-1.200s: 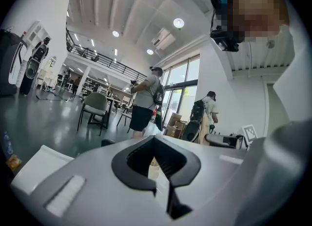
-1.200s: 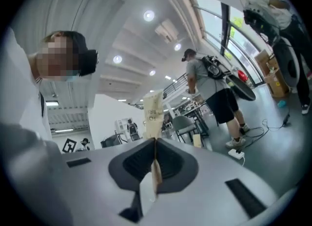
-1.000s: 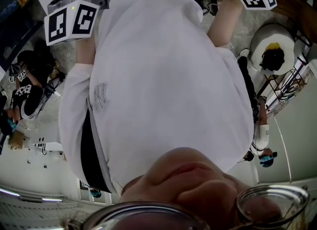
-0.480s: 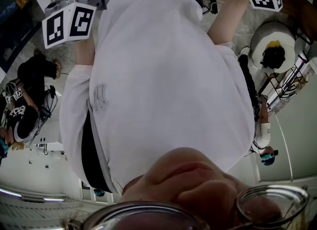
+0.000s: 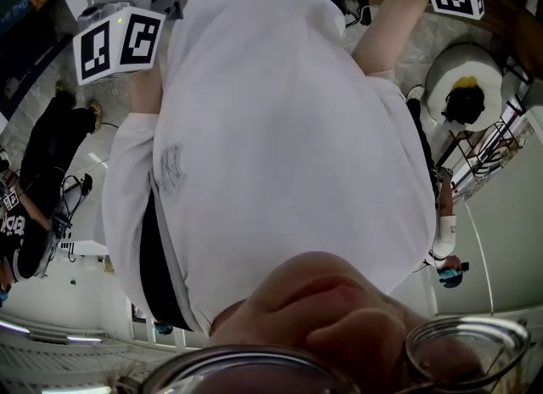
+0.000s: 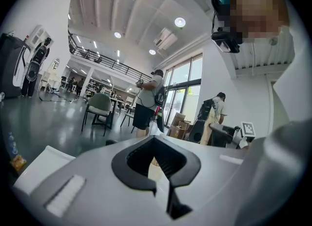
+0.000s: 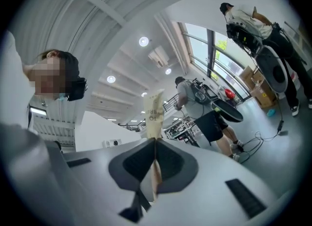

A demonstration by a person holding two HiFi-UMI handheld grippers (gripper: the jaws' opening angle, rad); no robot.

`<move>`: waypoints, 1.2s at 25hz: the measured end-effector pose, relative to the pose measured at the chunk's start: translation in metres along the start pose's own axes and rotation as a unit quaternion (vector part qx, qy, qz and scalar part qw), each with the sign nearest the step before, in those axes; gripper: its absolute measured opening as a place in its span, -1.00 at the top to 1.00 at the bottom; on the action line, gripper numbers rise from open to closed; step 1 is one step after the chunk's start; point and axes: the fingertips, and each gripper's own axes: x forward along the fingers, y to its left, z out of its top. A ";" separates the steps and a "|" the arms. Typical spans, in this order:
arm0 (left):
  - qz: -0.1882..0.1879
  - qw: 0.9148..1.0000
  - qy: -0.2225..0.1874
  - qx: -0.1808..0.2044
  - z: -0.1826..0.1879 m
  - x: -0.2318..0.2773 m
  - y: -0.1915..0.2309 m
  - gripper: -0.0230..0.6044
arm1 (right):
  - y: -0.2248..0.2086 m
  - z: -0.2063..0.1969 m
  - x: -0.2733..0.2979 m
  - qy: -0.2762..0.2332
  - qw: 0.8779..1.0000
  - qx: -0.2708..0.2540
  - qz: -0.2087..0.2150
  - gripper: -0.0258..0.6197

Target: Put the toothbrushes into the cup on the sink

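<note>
**Toothbrush in hand, no sink in sight**

From the head view, the wearer's white shirt (image 5: pixel 280 129) fills nearly everything, with both grippers raised in front of it. Over the last second, almost nothing about them has changed. Only a bystander in black (image 5: pixel 42 180) has walked across the floor on the left.

The left gripper (image 6: pixel 155 144) points out across the open hall. Its jaws are slightly parted, and I cannot identify the pale sliver in the gap.

The right gripper (image 7: pixel 155 147) has its jaws pressed together on a paper-wrapped toothbrush (image 7: pixel 154 113), which stands up above them.

No view shows the cup or sink, so I judge the placing hasn't started.
</note>
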 end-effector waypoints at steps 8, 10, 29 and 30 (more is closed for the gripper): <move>0.012 1.000 0.012 -0.009 -0.009 0.006 0.003 0.92 | 0.052 0.003 0.037 -0.012 0.979 -0.011 0.201 0.88; 0.013 1.000 0.014 -0.012 -0.011 0.008 0.004 0.92 | 0.045 0.001 0.040 -0.008 0.984 -0.009 0.175 0.88; 0.056 0.997 0.039 -0.030 -0.022 0.022 0.026 0.92 | 0.168 -0.023 0.101 -0.025 0.920 -0.032 0.389 0.88; 0.058 0.997 0.040 -0.030 -0.023 0.022 0.027 0.92 | 0.169 -0.027 0.105 -0.023 0.920 -0.033 0.390 0.88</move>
